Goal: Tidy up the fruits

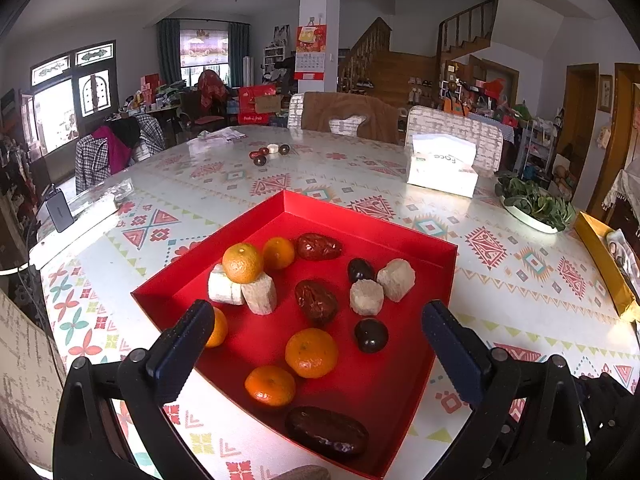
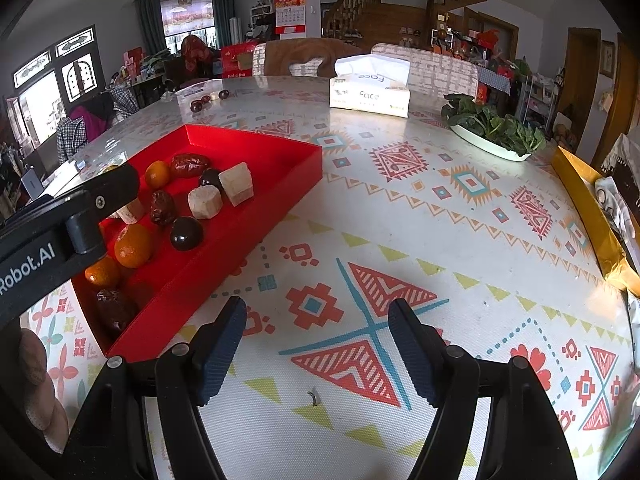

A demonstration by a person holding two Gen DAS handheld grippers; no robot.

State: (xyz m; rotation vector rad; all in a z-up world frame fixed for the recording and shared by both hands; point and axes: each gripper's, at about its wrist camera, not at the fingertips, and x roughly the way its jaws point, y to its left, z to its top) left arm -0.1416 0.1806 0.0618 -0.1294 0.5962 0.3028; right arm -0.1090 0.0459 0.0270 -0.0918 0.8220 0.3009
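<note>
A shallow red tray (image 1: 400, 236) (image 2: 280, 148) sits on the patterned table. It holds several small oranges (image 1: 311, 353) (image 2: 134, 245), wrinkled red dates (image 1: 316, 302) (image 2: 162, 207), dark round fruits (image 1: 371, 335) (image 2: 186, 233) and pale cut chunks (image 1: 366, 297) (image 2: 204, 202). One orange (image 1: 242, 263) rests on top of two chunks. My left gripper (image 1: 318, 322) hangs open over the tray's near side with nothing between its fingers. My right gripper (image 2: 318, 320) stands open above bare tablecloth, right of the tray. The left gripper's black body (image 2: 80, 216) juts in at the left of the right wrist view.
Far across the table lie a few dates, dark fruits and a pale chunk (image 1: 269, 151) (image 2: 208, 98). A tissue box (image 1: 442, 170) (image 2: 370, 94), a dish of leafy greens (image 1: 534, 204) (image 2: 494, 128) and a yellow box (image 1: 606, 264) (image 2: 588, 216) stand on the right. Chairs ring the table.
</note>
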